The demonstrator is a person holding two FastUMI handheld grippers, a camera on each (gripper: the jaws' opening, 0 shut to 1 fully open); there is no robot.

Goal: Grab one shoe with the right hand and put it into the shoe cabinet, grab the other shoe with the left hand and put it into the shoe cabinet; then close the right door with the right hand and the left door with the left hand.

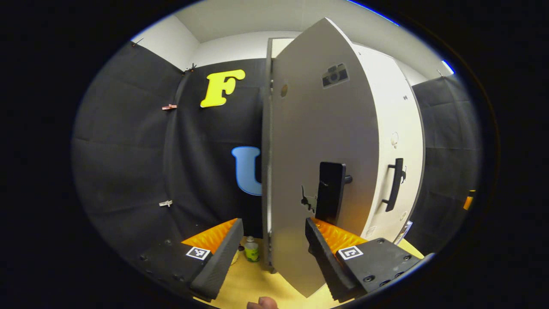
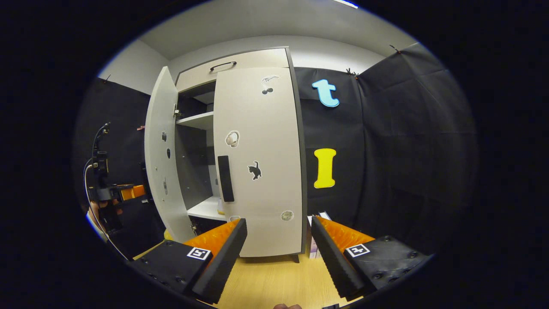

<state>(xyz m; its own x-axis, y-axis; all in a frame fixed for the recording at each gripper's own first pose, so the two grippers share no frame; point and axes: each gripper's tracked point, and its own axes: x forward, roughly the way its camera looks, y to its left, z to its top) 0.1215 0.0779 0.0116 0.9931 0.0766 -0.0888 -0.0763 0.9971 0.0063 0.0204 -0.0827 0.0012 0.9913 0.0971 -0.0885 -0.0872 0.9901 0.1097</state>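
Now, with the right door (image 2: pixel 261 163) shut, the left gripper (image 1: pixel 272 253), fingers spread and empty, straddles the left door (image 1: pixel 317 141) edge and could jam it.

no readable text, labels or numbers

Even, bright overhead light; sharp focus, strong fisheye bending at edges.
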